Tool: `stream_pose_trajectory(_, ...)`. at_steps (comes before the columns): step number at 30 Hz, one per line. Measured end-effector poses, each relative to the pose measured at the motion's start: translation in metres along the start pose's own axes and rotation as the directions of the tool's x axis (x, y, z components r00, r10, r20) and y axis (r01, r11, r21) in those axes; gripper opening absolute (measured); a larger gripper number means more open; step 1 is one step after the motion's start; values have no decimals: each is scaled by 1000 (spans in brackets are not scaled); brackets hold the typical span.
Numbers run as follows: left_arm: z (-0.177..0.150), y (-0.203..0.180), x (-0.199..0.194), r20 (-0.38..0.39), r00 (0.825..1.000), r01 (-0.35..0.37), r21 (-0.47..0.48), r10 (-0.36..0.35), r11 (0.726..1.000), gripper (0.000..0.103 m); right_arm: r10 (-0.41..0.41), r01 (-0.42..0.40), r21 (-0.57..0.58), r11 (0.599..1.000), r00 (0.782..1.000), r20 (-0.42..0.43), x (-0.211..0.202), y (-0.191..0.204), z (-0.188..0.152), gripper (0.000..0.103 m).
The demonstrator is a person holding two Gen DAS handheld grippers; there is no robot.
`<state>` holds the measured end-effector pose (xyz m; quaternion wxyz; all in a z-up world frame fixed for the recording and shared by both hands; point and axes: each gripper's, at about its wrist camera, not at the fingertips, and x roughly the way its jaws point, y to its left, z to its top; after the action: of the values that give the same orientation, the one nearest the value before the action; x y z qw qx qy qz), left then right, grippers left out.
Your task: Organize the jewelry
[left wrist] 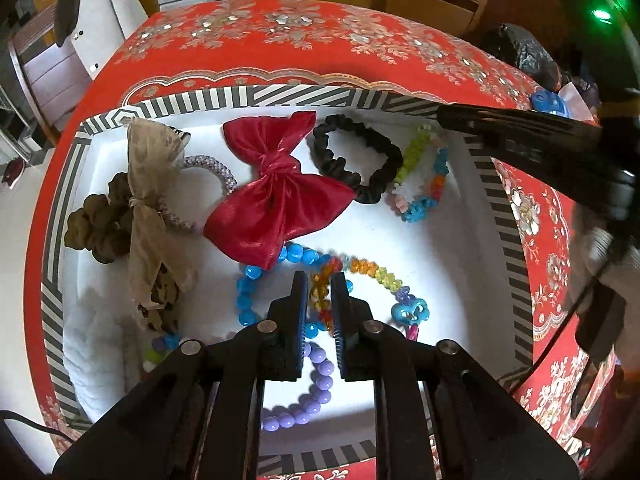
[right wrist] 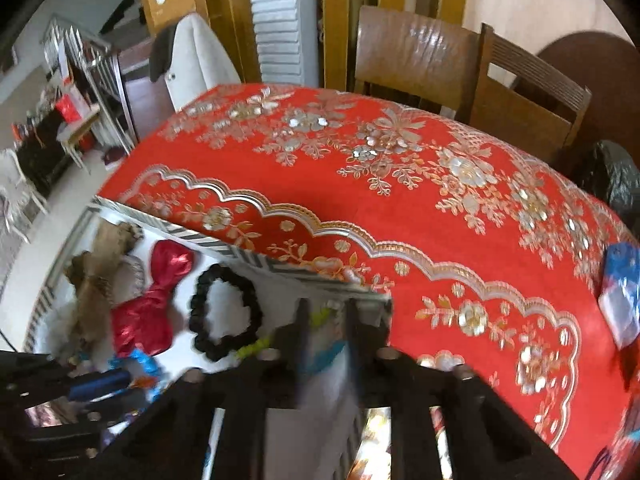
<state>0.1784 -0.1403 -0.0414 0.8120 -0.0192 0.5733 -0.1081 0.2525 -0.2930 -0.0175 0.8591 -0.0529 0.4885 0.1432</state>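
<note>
**Left gripper over the beads**

Left gripper (left wrist: 320,292) hangs over the amber bracelet (left wrist: 320,296) near the tray's (left wrist: 400,98) front edge, jaws slightly apart astride the strand, nothing gripped. Right gripper (right wrist: 326,320) hovers part-open at the back right corner, over the pastel bracelet (right wrist: 320,354). Beads look light, slippery, floppy; best pinched across the strand.

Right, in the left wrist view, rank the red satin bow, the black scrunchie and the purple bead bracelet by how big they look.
1. red satin bow, clearly largest.
2. black scrunchie.
3. purple bead bracelet, though the left tool hides part of it and it lies nearer the camera, so second and third are unsure.
</note>
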Motion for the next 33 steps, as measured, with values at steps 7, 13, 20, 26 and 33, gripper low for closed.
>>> stream_pose_trajectory(7,-5,-7,-20,47,999,-5,34,4,999,51,46,-56,113,992,995,88,-59,8,-47,32)
stream_pose_trajectory(13,-20,0,-44,108,993,-59,42,54,997,51,15,-33,208,978,996,90,-82,15,-89,40)
stream_pose_trajectory(20,-47,16,-70,158,981,-121,32,115,992,51,30,-51,265,963,996,84,-95,36,-122,40)
stream_pose_trajectory(26,-69,28,-95,204,968,-153,13,147,988,51,49,-71,275,959,995,86,-106,58,-136,42)
stream_pose_trajectory(33,-88,35,-117,256,949,-190,-2,185,982,51,49,-74,259,963,994,102,-123,79,-142,51)
